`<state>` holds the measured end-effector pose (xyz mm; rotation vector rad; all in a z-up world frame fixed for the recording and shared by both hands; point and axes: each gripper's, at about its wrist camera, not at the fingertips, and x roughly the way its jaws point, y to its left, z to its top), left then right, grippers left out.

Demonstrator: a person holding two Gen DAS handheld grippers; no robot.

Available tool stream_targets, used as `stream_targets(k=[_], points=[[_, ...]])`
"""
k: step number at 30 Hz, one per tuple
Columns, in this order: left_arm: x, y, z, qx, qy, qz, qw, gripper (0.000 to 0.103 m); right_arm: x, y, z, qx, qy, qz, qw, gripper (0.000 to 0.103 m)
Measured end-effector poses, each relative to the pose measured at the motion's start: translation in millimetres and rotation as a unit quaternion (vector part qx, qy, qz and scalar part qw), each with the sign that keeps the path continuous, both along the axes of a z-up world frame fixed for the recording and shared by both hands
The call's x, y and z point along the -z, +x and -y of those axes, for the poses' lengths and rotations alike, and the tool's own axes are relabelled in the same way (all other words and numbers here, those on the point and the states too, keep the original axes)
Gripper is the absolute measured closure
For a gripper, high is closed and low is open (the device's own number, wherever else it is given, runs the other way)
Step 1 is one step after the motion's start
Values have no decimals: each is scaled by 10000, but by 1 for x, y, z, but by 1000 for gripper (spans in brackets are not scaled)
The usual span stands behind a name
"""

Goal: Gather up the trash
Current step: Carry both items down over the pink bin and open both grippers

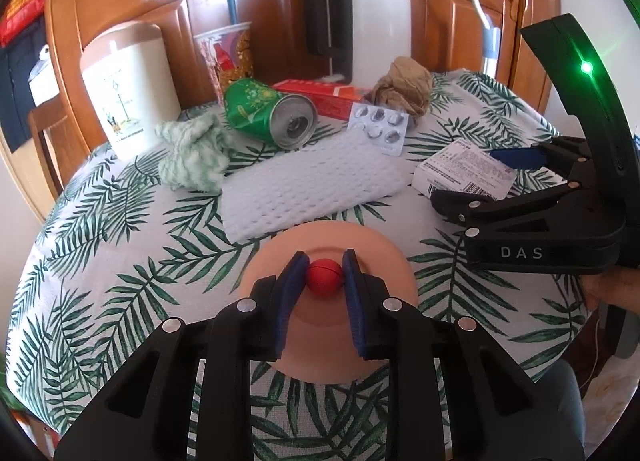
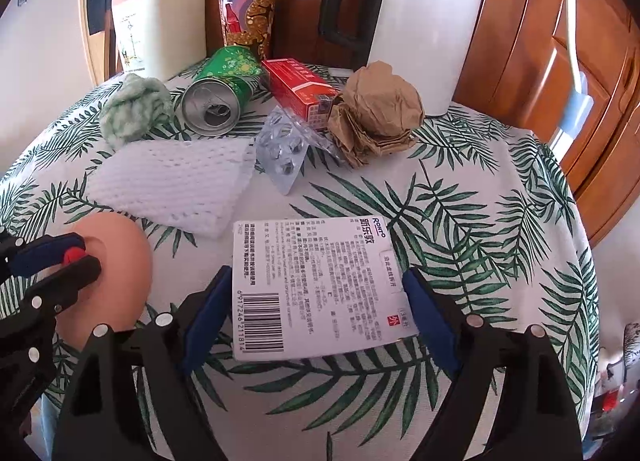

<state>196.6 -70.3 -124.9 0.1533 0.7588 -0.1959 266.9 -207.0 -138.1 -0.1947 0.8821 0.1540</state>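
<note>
Left wrist view: left hand-held gripper (image 1: 325, 275) is pinching the red knob (image 1: 325, 278) of a peach lid (image 1: 380, 257) lying on the leaf-print tabletop (image 1: 120, 261).

Right wrist view: right hand-held gripper (image 2: 316, 297) is standing wide, blue pads flanking a white medicine box (image 2: 316, 281), left pad close against its edge. Green can (image 2: 220, 97), blister pack (image 2: 284, 145) and crumpled brown paper (image 2: 376, 113) are lying beyond.

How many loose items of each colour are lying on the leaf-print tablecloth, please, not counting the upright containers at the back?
Green: 2, soda can, crumpled cloth
White: 2, foam mesh sheet, medicine box
Red: 1, carton
Brown: 1, paper wad
Silver: 1, blister pack
Total: 7
</note>
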Motion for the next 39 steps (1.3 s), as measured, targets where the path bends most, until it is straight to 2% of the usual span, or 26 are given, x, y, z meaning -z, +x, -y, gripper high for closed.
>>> stream_targets(k=[8,12,19,26,32,36,39], points=[[-1,-1,-1,-40,-51,44,10000,79,-5,-7,12,193,220,140,9995,21],[-3,-5,-2,-29,-141,66,9999,79,-11,-26,15,229,291,275,9989,21],[-12,-31,-3,113,-202,134,9996,79,-27,-87,14,214,459,596,9969,21],[-23,-87,-10,317,-228,216,9990,79,-26,-165,5,2,647,660,9957,21],[-9,-144,-19,450,-276,-23,9986,79,6,-221,-4,-179,676,281,9972,21],[31,-170,-19,504,-216,-517,9972,79,50,-240,-9,-202,739,-226,9968,21],[75,-174,-16,491,-122,-977,9939,79,101,-241,-15,-212,642,-674,9954,21]])
